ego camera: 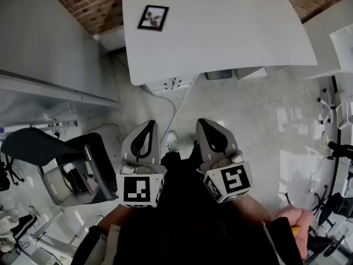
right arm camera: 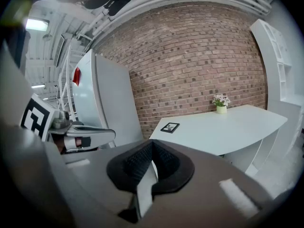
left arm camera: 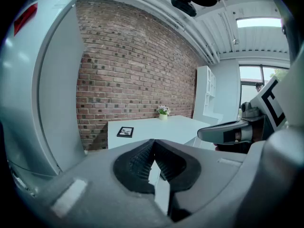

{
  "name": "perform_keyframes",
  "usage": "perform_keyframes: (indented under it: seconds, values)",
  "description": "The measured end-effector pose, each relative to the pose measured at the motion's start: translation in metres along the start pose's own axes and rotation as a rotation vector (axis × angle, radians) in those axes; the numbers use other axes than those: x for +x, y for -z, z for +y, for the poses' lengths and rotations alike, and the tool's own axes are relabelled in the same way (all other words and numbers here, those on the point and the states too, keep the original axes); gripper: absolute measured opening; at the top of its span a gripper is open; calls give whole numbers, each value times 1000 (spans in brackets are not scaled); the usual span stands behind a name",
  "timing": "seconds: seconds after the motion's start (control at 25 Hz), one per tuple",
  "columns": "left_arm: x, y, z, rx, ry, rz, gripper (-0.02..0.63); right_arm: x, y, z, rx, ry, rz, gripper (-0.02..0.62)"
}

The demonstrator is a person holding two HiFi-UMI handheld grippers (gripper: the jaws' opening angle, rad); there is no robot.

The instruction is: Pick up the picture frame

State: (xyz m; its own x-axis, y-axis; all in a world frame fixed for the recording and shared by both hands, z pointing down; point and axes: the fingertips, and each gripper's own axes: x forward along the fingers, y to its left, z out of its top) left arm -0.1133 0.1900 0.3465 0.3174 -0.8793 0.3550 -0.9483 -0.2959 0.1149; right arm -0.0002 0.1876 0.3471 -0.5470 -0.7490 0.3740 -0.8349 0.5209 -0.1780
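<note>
Left gripper (left arm camera: pixel 153 142) and right gripper (right arm camera: pixel 151 144): on each, the jaws are pressed together, pads meeting, with nothing between them. This is probably a carrying posture, since no grasp is due yet. They are held side by side and dip slightly. The picture frame (ego camera: pixel 153 17) lies flat on the white table (ego camera: pixel 231 37), well ahead of both tips and roughly in line with the left gripper.
</note>
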Motion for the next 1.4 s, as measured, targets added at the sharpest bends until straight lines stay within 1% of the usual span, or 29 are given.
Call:
perform_keyframes:
  seconds: [0.44, 0.72, 1.04, 1.24, 1.4]
  values:
    - [0, 2, 4, -12, -9, -12, 0, 1, -3, -3, 5, 12, -11, 0]
    - [8, -4, -3, -18, -21, -22, 0, -4, -14, -26, 36, 34, -31, 2]
    - [33, -21, -16, -18, -70, -15, 0, 10, -32, -51, 12, -26, -32, 2]
    - [51, -43, -30, -11, -95, -17, 0, 16, -45, -75, 37, -48, -43, 2]
    - [59, -49, -35, 4, -126, -11, 0, 21, -46, -86, 47, -79, -42, 2]
